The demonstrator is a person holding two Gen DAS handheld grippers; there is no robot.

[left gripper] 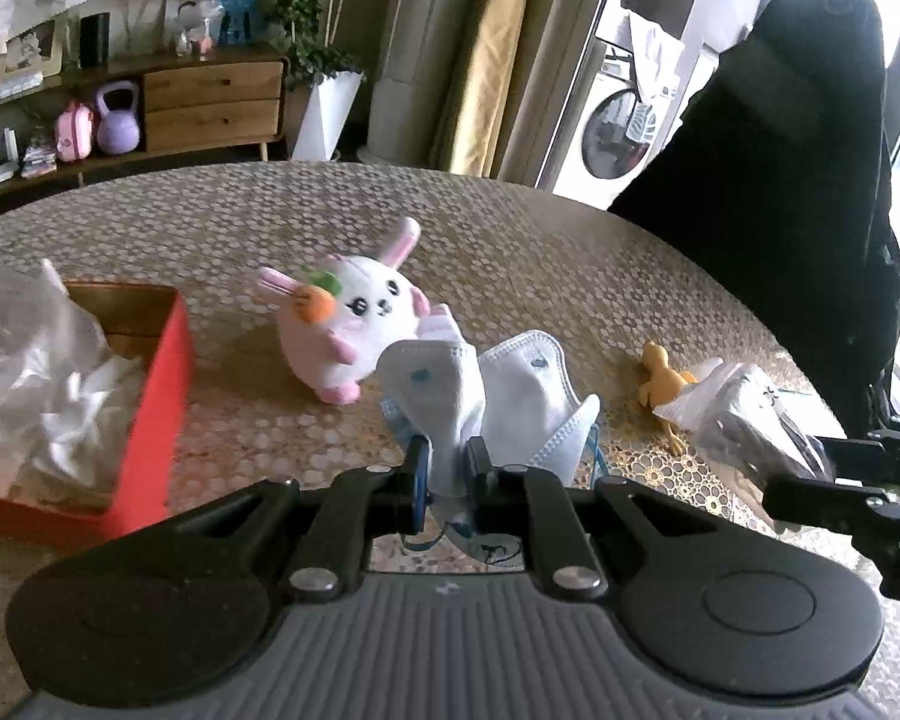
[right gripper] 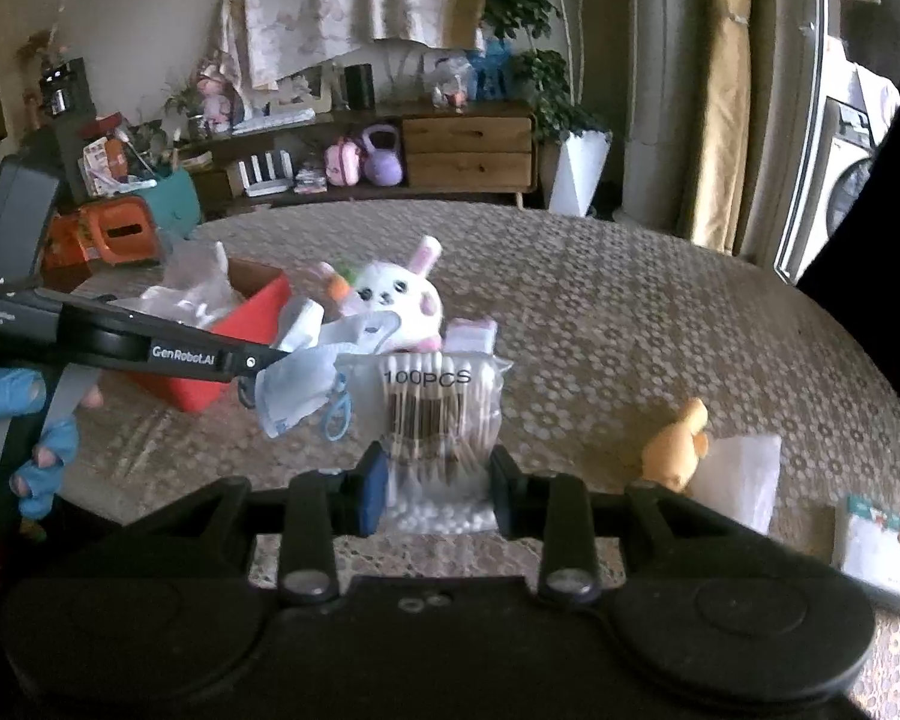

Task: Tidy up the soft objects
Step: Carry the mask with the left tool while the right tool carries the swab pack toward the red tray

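My left gripper [left gripper: 447, 468] is shut on a white and pale blue face mask [left gripper: 498, 384], held above the table; the mask also shows in the right wrist view [right gripper: 297, 390]. My right gripper [right gripper: 438, 483] is shut on a clear bag of cotton swabs [right gripper: 429, 414] marked 100PCS; the bag also shows at the right of the left wrist view [left gripper: 744, 414]. A white plush rabbit [left gripper: 354, 318] with a carrot lies on the table behind the mask. A red box [left gripper: 156, 396] with white plastic wrap [left gripper: 36, 384] inside stands at the left.
A yellow rubber duck toy [left gripper: 660, 384] lies on the table at the right, next to a white packet [right gripper: 738, 480] and a flat white pack [right gripper: 882, 546]. A black chair [left gripper: 780, 180] stands beyond the table's right edge. A wooden sideboard [left gripper: 210, 102] is far behind.
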